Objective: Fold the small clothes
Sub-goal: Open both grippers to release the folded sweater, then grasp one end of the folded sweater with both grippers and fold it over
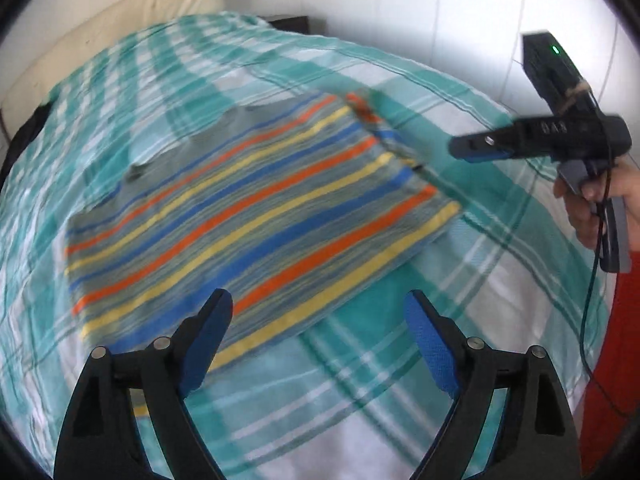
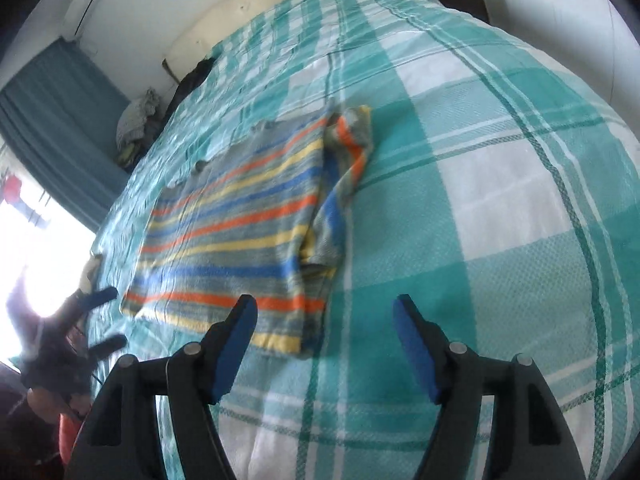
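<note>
A small striped shirt [image 1: 248, 208], grey with orange, yellow and blue stripes, lies flat on the bed; it also shows in the right wrist view [image 2: 240, 232]. One sleeve [image 2: 344, 184] is folded in along its right side. My left gripper [image 1: 320, 320] is open and empty, just above the shirt's near edge. My right gripper [image 2: 324, 320] is open and empty, above the bedspread by the shirt's near right corner. The right gripper also shows from the side in the left wrist view [image 1: 476, 148], off the shirt's far right corner. The left gripper shows in the right wrist view [image 2: 108, 316], left of the shirt.
The bed carries a teal and white plaid bedspread [image 2: 480, 184]. A cream headboard [image 1: 112, 24] stands at the far end. A dark nightstand [image 1: 292, 24] is beyond the bed. A teal curtain [image 2: 52, 120] and a bright window [image 2: 36, 248] are on the left.
</note>
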The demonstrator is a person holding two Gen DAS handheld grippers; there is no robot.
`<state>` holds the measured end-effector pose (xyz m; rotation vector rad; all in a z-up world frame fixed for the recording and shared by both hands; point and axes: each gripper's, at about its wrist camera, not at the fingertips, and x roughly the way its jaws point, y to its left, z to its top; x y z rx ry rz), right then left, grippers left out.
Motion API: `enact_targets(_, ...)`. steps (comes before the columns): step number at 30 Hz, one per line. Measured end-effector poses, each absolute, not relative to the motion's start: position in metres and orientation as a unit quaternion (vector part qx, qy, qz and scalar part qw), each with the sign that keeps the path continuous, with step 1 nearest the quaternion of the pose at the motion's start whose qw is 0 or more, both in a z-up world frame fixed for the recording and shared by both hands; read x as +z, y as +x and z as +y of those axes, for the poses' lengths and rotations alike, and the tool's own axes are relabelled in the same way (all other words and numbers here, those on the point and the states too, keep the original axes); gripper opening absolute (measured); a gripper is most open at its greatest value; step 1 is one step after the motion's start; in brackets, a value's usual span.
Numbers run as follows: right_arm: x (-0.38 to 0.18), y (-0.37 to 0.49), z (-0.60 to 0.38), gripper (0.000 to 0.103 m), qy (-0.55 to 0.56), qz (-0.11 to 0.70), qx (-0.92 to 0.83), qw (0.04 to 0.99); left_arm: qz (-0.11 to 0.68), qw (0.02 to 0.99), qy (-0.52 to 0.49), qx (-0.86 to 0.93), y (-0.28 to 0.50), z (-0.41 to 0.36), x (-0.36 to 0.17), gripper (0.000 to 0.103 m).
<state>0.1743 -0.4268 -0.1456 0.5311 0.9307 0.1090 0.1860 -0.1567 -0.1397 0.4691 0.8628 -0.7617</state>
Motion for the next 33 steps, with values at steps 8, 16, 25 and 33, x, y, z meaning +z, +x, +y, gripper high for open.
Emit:
enact_targets(8,-0.165,0.250,-0.464,0.070,0.327,0.455,0.106,0.822,0.365,0.801,0.257,-0.399,0.173,-0.250,-0.185,0.089)
enact_targets(16,-0.176,0.346,-0.458,0.069,0.340,0.481,0.165,0.791,0.347,0.806,0.242,-0.413,0.170,-0.257,-0.187,0.052)
enact_targets(25,-0.133,0.382,-0.397,0.016,0.243,0.491,0.145,0.824,0.391,0.826,0.063,-0.401,0.197,-0.184,-0.147,0.009)
enact_targets(33,-0.089,0.407,-0.278,0.016,0.191,0.483,0.225,0.824,0.417,0.849,-0.118,-0.302,0.213,-0.020,-0.121,0.009)
